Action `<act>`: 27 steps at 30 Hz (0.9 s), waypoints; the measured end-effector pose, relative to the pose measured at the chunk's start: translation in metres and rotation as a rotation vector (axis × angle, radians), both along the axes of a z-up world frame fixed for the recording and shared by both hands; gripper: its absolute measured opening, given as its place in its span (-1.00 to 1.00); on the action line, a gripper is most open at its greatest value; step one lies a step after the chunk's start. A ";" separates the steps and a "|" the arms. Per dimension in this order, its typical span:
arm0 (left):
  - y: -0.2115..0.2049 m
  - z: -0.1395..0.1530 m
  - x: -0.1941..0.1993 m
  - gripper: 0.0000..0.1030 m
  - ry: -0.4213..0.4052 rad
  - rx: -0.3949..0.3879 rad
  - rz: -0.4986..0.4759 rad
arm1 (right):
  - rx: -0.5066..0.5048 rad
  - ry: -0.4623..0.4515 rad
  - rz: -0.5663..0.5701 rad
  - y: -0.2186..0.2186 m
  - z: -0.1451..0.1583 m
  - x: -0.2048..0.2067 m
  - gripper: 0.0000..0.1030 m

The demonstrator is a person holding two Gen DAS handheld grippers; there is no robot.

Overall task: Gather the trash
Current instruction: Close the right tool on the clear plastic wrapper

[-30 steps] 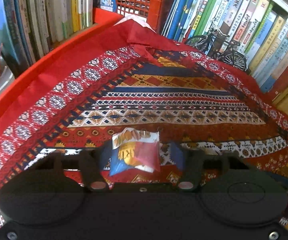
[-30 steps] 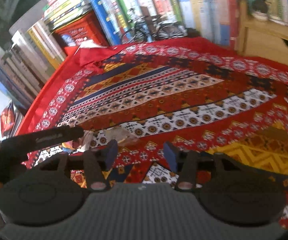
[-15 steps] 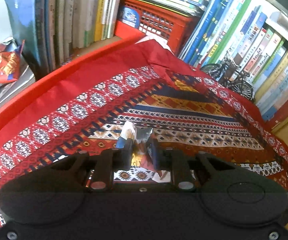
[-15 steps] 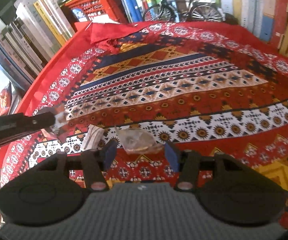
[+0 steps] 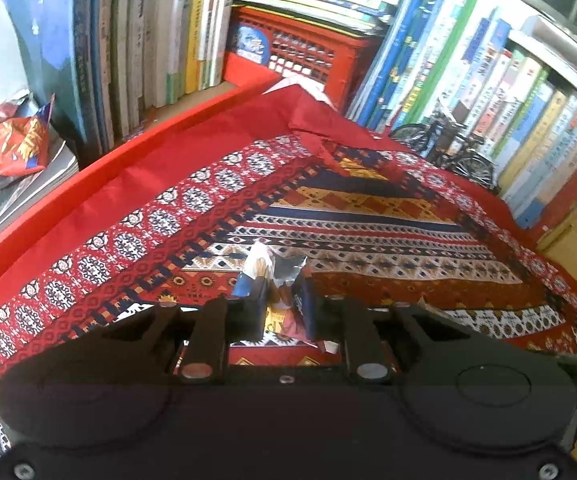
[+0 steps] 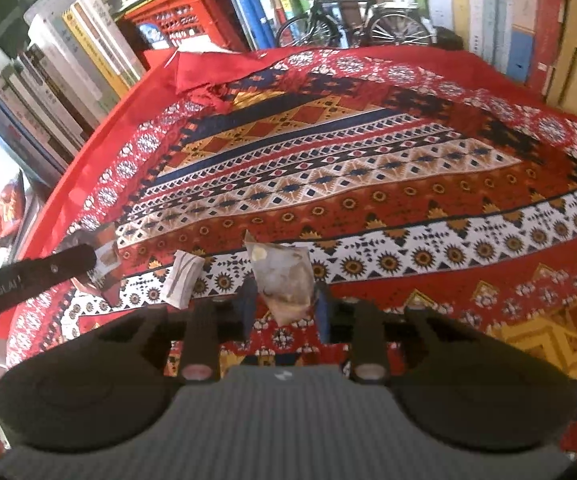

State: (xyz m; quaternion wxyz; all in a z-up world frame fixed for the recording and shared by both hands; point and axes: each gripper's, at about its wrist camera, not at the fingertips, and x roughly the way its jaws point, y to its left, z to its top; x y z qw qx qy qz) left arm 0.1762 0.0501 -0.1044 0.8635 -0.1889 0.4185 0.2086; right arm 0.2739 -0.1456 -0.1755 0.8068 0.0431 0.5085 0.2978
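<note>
My left gripper clamped on crumpled wrapper, lifted off tablecloth. Right gripper jaws wide around clear bag lying on cloth. Next, I judge: close right, lift.

On the cloth: wrapper between right tool fingers, packet just left, left tool farther left. Behind: books, crate, bicycle.
</note>
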 end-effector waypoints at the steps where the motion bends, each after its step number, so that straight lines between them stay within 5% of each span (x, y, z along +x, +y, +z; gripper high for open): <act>1: -0.003 0.002 -0.001 -0.68 -0.001 0.001 -0.008 | 0.006 0.002 -0.007 -0.003 0.002 -0.002 -0.33; 27: -0.064 0.040 -0.055 -0.68 -0.050 0.017 -0.142 | 0.068 -0.029 -0.141 -0.078 0.039 -0.085 -0.33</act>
